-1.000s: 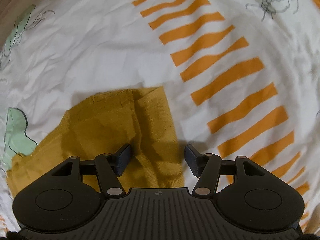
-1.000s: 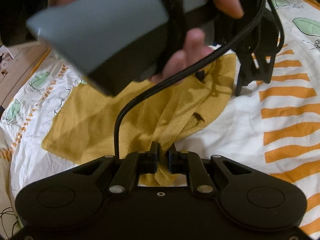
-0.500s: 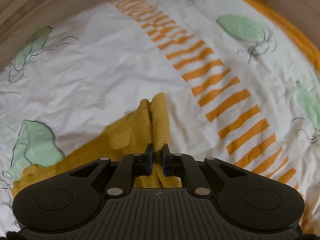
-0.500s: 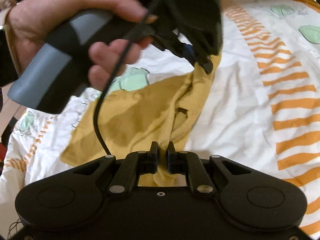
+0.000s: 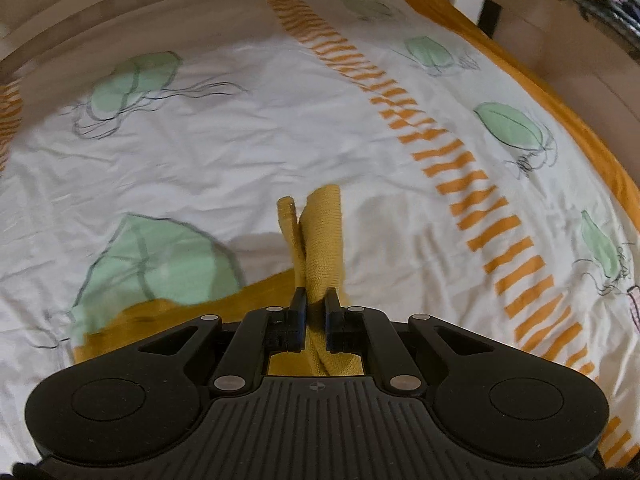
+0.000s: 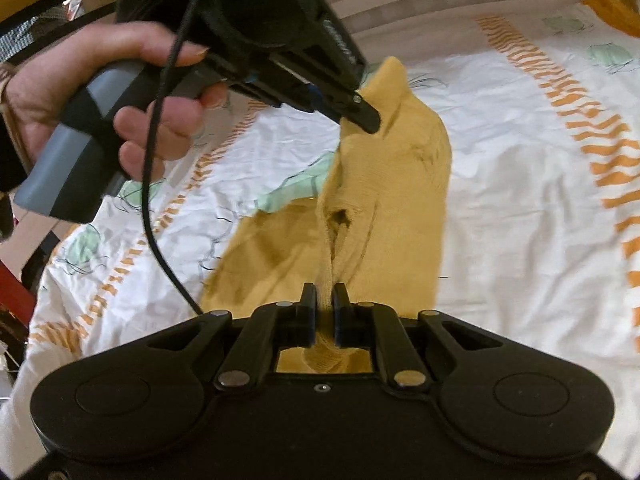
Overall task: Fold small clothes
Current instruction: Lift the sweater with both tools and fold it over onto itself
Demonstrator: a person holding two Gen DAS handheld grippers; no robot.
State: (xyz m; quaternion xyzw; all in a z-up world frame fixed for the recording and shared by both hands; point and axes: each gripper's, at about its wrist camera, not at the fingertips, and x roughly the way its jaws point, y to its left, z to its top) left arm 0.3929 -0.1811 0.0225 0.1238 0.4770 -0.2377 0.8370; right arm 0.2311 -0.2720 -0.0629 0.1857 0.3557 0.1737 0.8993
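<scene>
A mustard-yellow knitted garment [image 6: 392, 184] hangs lifted above the bed, its lower part still draped on the sheet. My left gripper [image 5: 315, 305] is shut on one corner of the garment [image 5: 322, 240], which sticks up between its fingers. In the right wrist view the left gripper [image 6: 366, 114] shows at the garment's top corner, held by a hand. My right gripper [image 6: 323, 298] is shut on another bunched edge of the same garment, nearer and lower.
The bed is covered by a white sheet [image 5: 200, 152] with green leaf prints and orange striped bands [image 5: 460, 168]. A wooden bed frame [image 5: 200, 4] runs along the far side. A black cable [image 6: 150, 200] hangs from the left gripper.
My left gripper closed on the garment's corner and lifted it off the sheet. The garment now hangs raised between both grippers; the right stayed shut on it.
</scene>
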